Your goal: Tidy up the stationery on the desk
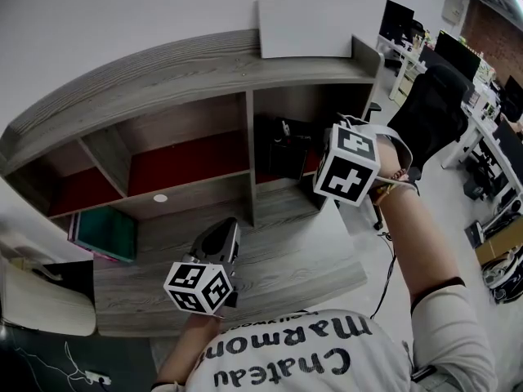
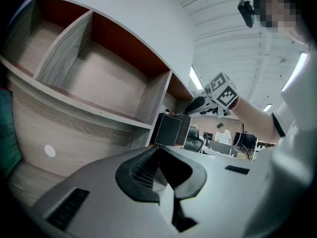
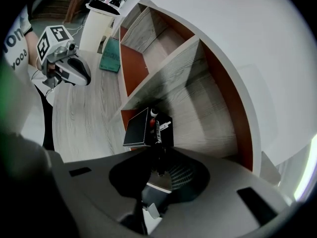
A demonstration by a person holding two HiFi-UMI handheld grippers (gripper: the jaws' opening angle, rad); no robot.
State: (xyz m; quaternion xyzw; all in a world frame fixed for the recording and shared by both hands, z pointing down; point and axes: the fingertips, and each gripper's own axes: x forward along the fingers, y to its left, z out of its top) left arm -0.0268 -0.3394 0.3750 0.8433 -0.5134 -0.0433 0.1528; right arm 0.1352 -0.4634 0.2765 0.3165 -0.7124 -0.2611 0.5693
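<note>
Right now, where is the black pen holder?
In the head view, the black pen holder stands in the lower right compartment of the shelf, just right of the vertical divider.

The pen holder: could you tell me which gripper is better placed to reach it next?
Right. The right gripper points straight at the pen holder, a dark pen between its jaws; the left gripper is shut, empty, farther off.

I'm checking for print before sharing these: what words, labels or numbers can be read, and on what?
"Chateau Marmon", upside down, end possibly hidden: person's shirt.
Shirt letters in the right gripper view: too partial to read.
Marker cubes: square patterns only, no words.
</note>
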